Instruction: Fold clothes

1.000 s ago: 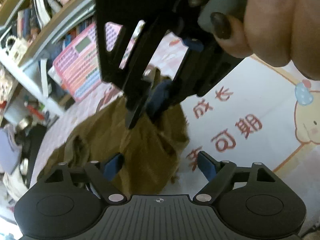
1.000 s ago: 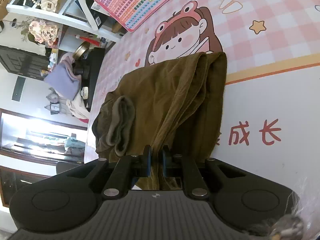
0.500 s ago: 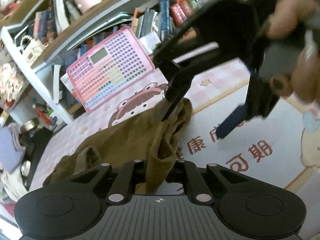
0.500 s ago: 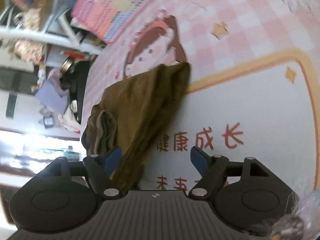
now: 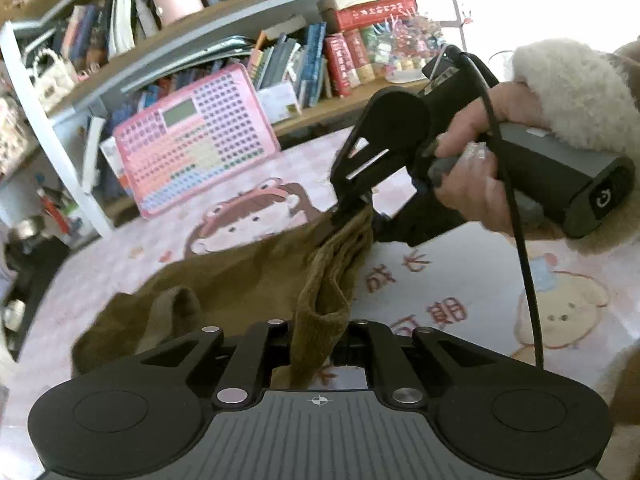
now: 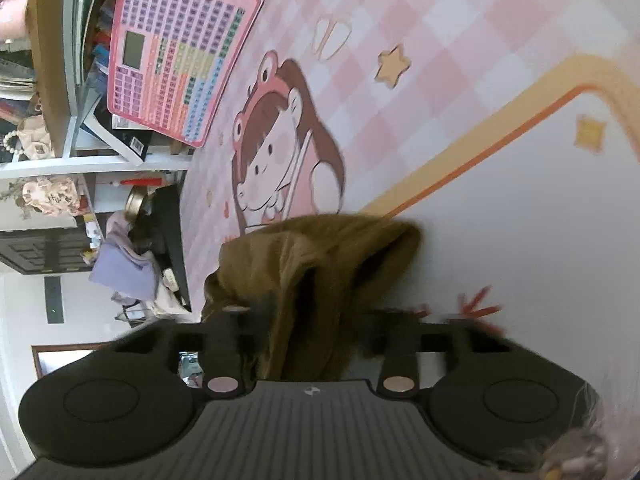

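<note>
A brown garment [image 5: 240, 280] lies bunched on the pink cartoon mat [image 5: 460, 280]. My left gripper [image 5: 316, 344] is shut on its near ribbed edge, which stands up between the fingers. In the left wrist view my right gripper [image 5: 354, 216], held by a hand [image 5: 472, 184], pinches the garment's far corner. The right wrist view is blurred. There the garment [image 6: 320, 248] runs down between the fingers of the right gripper [image 6: 314, 320], which are closed in on a thick fold of it.
A pink keypad board [image 5: 192, 140] leans against a bookshelf [image 5: 320, 52] at the back of the mat. A fluffy cream sleeve [image 5: 568, 88] covers the wrist. Clutter and a lilac cloth [image 6: 124, 268] lie beyond the mat's left edge.
My left gripper closed on the garment's near edge. My right gripper let go, swung out to the far corner and closed on it. Both wrists rose and tilted toward the shelf.
</note>
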Demonstrator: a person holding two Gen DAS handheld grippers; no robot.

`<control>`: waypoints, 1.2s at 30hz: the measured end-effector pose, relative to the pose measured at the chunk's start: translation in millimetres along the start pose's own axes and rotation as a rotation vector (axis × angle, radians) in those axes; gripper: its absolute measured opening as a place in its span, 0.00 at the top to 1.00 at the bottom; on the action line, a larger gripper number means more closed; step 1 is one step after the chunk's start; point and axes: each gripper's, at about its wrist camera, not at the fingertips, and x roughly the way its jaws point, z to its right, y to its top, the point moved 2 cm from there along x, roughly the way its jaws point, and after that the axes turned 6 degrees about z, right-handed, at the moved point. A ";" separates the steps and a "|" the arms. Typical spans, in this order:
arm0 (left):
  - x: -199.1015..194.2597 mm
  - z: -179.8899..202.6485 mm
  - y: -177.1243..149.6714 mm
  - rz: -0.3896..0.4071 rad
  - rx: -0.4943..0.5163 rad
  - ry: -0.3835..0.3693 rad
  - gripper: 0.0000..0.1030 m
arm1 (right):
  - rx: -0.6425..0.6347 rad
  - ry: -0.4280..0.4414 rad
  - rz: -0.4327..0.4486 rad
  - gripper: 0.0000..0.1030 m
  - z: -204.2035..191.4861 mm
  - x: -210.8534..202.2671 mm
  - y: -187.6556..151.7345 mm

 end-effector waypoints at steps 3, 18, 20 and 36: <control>-5.9 -3.2 2.1 0.017 -0.048 -0.047 0.92 | -0.069 -0.025 0.015 0.89 -4.3 -12.5 0.7; -54.0 -139.2 -27.5 0.156 -0.591 -0.030 0.91 | -0.278 0.188 -0.007 0.88 -144.6 15.8 -36.9; -53.2 -159.9 -38.3 0.155 -0.622 -0.030 0.91 | -0.300 0.178 -0.005 0.88 -158.8 32.3 -46.7; -10.8 -305.1 -119.1 -0.085 -0.692 -0.184 0.68 | -0.184 -0.016 0.210 0.60 -185.0 142.8 -113.8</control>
